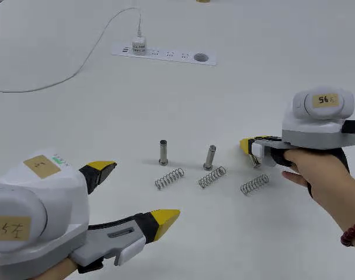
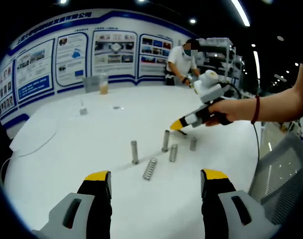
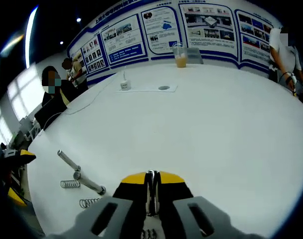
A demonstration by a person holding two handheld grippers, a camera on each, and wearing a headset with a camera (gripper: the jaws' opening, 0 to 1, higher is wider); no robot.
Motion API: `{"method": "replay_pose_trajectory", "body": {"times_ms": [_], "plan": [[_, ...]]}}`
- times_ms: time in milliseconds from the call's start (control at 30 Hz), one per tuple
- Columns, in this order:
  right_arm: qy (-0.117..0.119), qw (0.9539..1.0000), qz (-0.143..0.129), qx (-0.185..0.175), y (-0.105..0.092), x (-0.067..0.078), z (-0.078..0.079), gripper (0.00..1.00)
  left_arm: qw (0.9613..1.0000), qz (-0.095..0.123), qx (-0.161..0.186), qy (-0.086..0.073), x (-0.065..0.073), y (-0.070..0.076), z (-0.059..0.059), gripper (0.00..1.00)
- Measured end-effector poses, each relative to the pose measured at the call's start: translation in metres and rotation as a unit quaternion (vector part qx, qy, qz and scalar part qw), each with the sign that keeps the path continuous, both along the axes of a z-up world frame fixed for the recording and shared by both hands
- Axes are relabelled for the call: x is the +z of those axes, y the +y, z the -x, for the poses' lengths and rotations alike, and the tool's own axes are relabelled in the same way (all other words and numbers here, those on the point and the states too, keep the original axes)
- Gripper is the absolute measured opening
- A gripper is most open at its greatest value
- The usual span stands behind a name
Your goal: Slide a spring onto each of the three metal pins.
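Observation:
Two metal pins stand upright on the white table, one on the left (image 1: 163, 153) and one on the right (image 1: 209, 157). Three springs lie on their sides just in front of them: left (image 1: 169, 178), middle (image 1: 212, 177) and right (image 1: 254, 184). My right gripper (image 1: 246, 145) hovers right of the pins, shut on a third metal pin (image 3: 151, 193) that pokes down below its tips (image 1: 256, 161). My left gripper (image 1: 135, 195) is open at the near left with nothing between its jaws. The left gripper view has the pins (image 2: 134, 152) and springs (image 2: 150, 169) ahead.
A white power strip (image 1: 166, 54) with a plugged charger (image 1: 139, 45) and cable lies at the far side. A cup with an orange drink (image 3: 180, 55) stands far off. People (image 2: 184, 62) are at the table's far edges. Bare tabletop (image 1: 61, 122) surrounds the parts.

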State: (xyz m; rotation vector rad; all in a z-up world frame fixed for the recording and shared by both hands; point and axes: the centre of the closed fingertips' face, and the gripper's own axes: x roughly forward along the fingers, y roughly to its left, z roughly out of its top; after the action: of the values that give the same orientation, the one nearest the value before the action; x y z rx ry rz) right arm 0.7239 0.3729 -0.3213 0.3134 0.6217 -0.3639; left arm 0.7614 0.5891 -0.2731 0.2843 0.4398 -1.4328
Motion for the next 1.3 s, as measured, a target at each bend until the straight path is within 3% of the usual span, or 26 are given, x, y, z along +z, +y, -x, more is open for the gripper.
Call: {"method": "replay_pose_trajectory", "body": {"times_ms": [200,333,433,667,1300], "plan": [[-0.005,1.0,0.007,0.005,0.005,0.01,0.006,0.09,1.0,0.003,-0.002,-0.009,0.002,0.0,-0.001,0.74],[0.008,0.9991,0.039,0.017,0.007,0.013,0.011,0.09,0.9999,0.006,-0.002,-0.014,0.003,-0.001,-0.002,0.73],[0.007,0.999,0.039,0.018,0.012,0.015,0.014,0.09,0.9999,0.012,-0.003,-0.01,0.005,-0.001,-0.001,0.72],[0.005,0.9991,0.041,0.012,0.01,0.019,0.02,0.09,0.9997,0.016,-0.005,-0.016,0.008,-0.002,-0.002,0.71],[0.014,0.999,0.042,0.005,0.019,0.02,0.035,0.09,0.9997,0.011,-0.009,-0.02,0.007,-0.001,-0.001,0.7]]}}
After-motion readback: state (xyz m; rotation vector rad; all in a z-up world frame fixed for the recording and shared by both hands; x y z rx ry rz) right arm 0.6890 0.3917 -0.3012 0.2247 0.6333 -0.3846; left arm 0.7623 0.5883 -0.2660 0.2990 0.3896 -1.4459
